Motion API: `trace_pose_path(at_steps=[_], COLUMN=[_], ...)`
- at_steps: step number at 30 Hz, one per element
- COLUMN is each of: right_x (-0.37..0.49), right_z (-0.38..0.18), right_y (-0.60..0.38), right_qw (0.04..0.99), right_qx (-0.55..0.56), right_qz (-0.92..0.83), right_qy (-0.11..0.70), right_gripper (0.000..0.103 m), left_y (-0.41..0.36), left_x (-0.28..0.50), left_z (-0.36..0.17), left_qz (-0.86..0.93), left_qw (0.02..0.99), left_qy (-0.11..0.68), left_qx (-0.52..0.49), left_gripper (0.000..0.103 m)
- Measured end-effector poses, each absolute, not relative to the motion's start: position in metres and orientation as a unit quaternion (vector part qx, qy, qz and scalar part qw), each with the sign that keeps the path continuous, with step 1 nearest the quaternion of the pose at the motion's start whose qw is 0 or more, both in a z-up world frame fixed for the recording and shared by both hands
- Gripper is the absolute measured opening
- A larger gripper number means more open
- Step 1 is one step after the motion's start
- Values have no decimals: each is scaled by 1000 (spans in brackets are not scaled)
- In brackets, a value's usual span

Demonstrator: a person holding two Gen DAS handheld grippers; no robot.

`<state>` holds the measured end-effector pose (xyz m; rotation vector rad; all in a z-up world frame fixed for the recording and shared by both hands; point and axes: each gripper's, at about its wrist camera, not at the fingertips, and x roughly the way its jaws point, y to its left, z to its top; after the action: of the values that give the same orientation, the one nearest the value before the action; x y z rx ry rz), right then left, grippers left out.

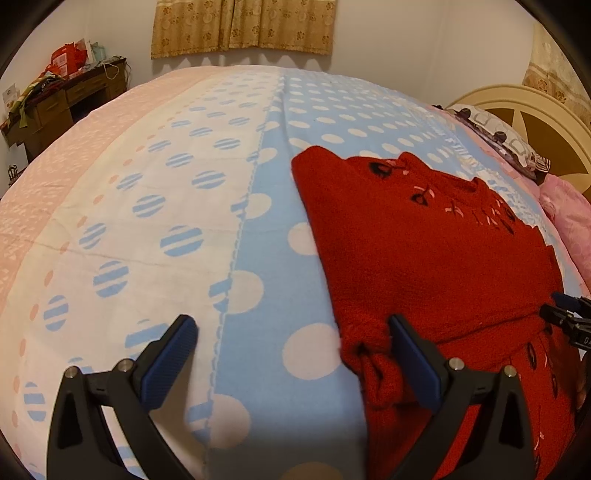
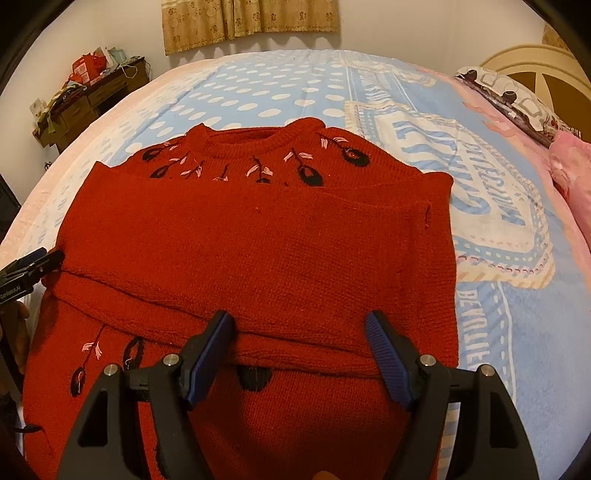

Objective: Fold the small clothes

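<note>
Red sweater (image 2: 258, 236) flat on bedspread (image 1: 177, 184); left gripper (image 1: 291, 332) spread at sweater edge, right gripper (image 2: 299, 325) spread, seemingly above fold.

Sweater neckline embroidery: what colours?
Black and pink motifs on the red sweater, just below the collar; clearest in the right wrist view.

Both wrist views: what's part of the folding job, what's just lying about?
In the job:
- red sweater, sleeves folded across its front
- left claw, open at the sweater's left edge
- right claw, open above the sweater's lower part
- bedspread, the work surface

Lying about:
- patterned pillow
- pink pillow
- cluttered desk
- curtain
</note>
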<state>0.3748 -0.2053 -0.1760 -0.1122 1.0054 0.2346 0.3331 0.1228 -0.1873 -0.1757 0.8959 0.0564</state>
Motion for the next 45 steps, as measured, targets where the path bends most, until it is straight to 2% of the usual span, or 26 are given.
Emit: trace_pose_path(at_steps=[12,18,27,45], right_x=[364,340,296,210], right_z=[-169,-160,-131,-107], right_y=[-201,-207,-215,-203], right_qw=[874,877,891,898], right_qx=[-66,-51,-28,-44], right_qz=[101,112,128,159], right_qy=[470,465,435,407], right_gripper=[76,76,76,76], left_y=[126,119,99,89], left_x=[327,296,237,150], left_z=[-176,-144,-97,-94], left_qz=[15,-11,-26,-57], left_qw=[895,911,942,943], left_qy=[432,394,328,324], left_qx=[-105,-118,-67,-54], left_gripper=[103,103,103,103])
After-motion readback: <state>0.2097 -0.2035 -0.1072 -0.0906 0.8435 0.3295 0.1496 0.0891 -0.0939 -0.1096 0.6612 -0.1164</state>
